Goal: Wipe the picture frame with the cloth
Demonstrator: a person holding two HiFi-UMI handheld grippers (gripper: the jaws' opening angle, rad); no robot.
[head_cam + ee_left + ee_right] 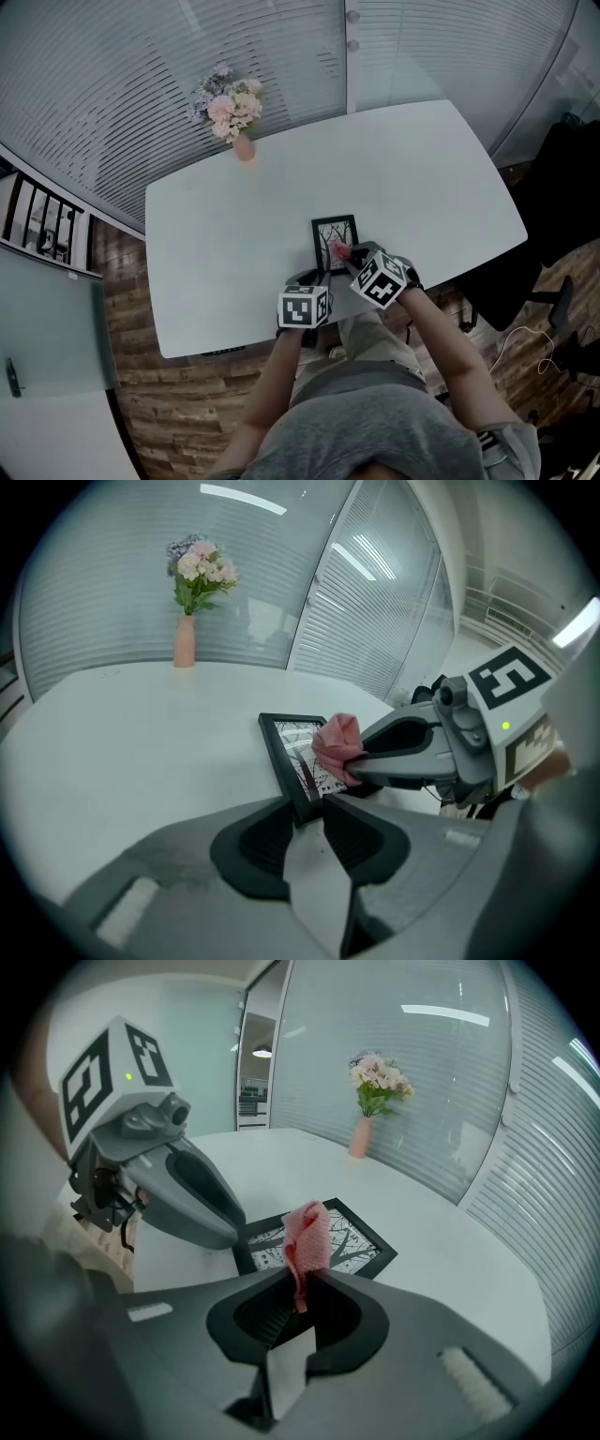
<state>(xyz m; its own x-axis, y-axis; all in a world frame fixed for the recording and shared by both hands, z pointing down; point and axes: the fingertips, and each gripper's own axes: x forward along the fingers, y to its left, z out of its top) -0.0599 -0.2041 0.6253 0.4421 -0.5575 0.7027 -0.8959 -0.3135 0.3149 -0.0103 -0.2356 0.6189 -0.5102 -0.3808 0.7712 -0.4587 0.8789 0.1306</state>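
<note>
1. Closest to me is my grey shirt [384, 422], at the bottom of the head view.
2. Just past it is the white table [225, 244].
3. The frame [330, 228] lies flat on the table, near the edge on my side. It is black, with a picture of bare trees inside.
4. My left gripper [317, 276] is at the near left corner of the frame. In the left gripper view that corner sits between the jaws, and they are closed on it, one jaw on each side.
5. My right gripper [295, 1299] comes in from the right. Its jaws are pinched together on the cloth [307, 1237].
6. The cloth is pink and thin. It sticks out past the jaw tips in a small bunch.
7. In the left gripper view the cloth is touching the glass of the frame, on the right part of the picture.
8. The two grippers are just beside each other, with the frame's near edge between them.
9. A pink vase [244, 147] with flowers [228, 103] stands at the far side of the table, well apart from the frame.
</note>
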